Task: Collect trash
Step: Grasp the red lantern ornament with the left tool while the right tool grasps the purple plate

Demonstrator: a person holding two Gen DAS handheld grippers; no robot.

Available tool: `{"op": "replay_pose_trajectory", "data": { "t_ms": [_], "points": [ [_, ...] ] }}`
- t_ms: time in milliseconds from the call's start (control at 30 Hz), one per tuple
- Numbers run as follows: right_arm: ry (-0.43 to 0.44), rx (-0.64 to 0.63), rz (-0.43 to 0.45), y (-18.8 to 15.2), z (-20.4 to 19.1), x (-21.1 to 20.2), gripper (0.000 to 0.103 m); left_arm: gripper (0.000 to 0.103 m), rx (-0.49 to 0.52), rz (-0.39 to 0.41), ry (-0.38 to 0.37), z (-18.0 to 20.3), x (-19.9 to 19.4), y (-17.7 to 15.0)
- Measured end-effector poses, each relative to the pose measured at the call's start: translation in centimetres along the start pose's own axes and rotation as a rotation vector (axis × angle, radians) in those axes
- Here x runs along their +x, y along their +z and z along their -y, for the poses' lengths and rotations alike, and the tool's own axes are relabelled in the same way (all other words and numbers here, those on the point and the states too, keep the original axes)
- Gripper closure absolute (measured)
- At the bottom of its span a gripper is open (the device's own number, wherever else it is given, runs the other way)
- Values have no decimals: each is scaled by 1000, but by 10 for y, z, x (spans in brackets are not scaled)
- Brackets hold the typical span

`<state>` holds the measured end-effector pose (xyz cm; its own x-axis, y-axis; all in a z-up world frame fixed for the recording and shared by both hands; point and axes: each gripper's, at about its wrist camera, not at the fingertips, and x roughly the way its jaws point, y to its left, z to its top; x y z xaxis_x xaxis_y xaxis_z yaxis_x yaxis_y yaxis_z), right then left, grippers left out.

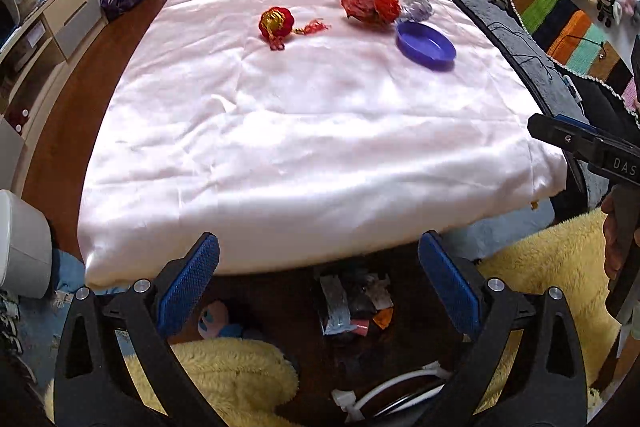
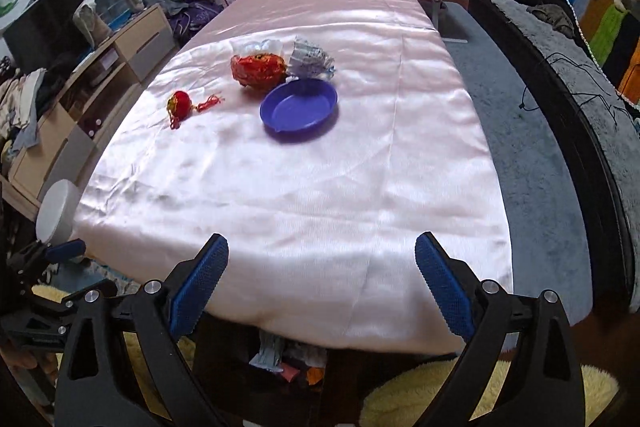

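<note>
On the pink satin table cloth (image 1: 304, 131) lie a crumpled red wrapper (image 1: 370, 5), a crumpled silver-clear wrapper (image 1: 418, 5), a red ornament with a tassel (image 1: 277, 23) and a purple plate (image 1: 426, 45). The same things show in the right wrist view: red wrapper (image 2: 258, 70), silver wrapper (image 2: 310, 61), ornament (image 2: 182, 105), plate (image 2: 299, 105). A dark bin with scraps of trash (image 1: 354, 303) sits on the floor below the table's near edge; it also shows in the right wrist view (image 2: 288, 359). My left gripper (image 1: 318, 281) and right gripper (image 2: 320, 283) are open, empty, at the near edge, far from the items.
A white cylinder (image 1: 22, 247) stands at the left of the table corner. Yellow fluffy fabric (image 1: 552, 263) lies around the bin. A dark sofa with a grey cover (image 2: 568, 75) runs along the right, and a low drawer unit (image 1: 52, 23) along the left.
</note>
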<state>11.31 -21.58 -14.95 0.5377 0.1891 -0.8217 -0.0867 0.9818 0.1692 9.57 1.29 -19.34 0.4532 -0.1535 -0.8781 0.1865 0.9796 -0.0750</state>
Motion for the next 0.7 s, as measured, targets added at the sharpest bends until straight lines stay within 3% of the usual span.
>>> {"op": "replay_pose_trajectory", "data": {
  "t_ms": [100, 233, 700],
  "points": [
    [-3, -11, 6, 16, -3, 14, 8, 9, -33, 17, 19, -12, 9, 24],
    [-15, -20, -3, 34, -6, 40, 8, 23, -49, 12, 25, -26, 25, 49],
    [-30, -81, -41, 68, -24, 102, 8, 24, -62, 2, 25, -44, 87, 137]
  ]
}}
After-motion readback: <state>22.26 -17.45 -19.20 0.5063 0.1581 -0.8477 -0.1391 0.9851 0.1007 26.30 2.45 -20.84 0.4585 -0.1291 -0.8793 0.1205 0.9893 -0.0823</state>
